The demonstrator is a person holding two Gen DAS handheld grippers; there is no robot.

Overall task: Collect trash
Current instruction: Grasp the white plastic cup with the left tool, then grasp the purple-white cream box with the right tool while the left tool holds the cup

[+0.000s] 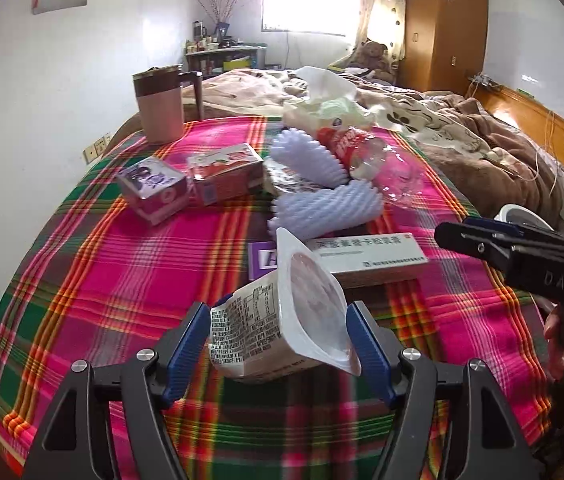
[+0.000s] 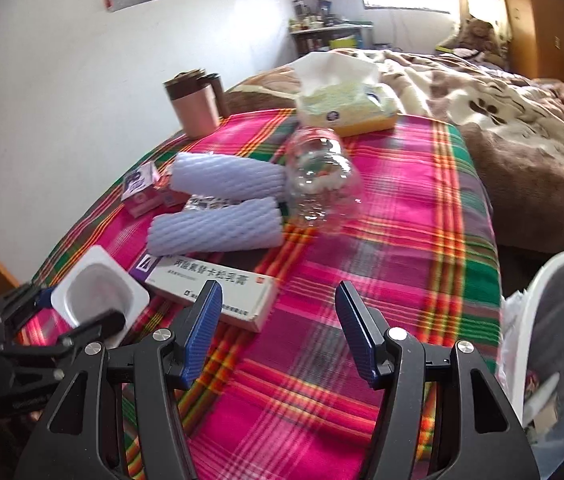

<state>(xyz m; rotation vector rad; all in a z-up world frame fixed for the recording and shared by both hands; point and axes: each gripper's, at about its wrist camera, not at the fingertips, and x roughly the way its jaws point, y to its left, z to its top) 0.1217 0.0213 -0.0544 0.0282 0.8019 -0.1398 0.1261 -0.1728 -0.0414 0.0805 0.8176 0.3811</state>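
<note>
The left claw (image 1: pixel 277 344) clamps a white plastic yogurt cup (image 1: pixel 282 320); the right claw (image 2: pixel 277 328) gapes empty. Some rubbish already lies in the white bin (image 2: pixel 554 280), while foam sleeves (image 2: pixel 217 228), a clear bottle (image 2: pixel 322 176) and cartons (image 1: pixel 221 172) remain on the table (image 2: pixel 362 280).

Left gripper (image 1: pixel 277 336) jaws around empty yogurt cup (image 1: pixel 282 320) (tilted), plaid tablecloth (image 1: pixel 121 280) below

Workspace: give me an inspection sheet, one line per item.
Surface: plaid cloth over the table.
Job's things: yogurt cup between left tool pads, tilted; crushed bottle, two foam nets, medicine box, small cartons lying loose; white bin at the right edge.
Clutter: pink mug, tissue pack.
Grippers: right tool open, empty.
Cables: thin cords over the headboard.
Surroundings: bed, wardrobe, window.
</note>
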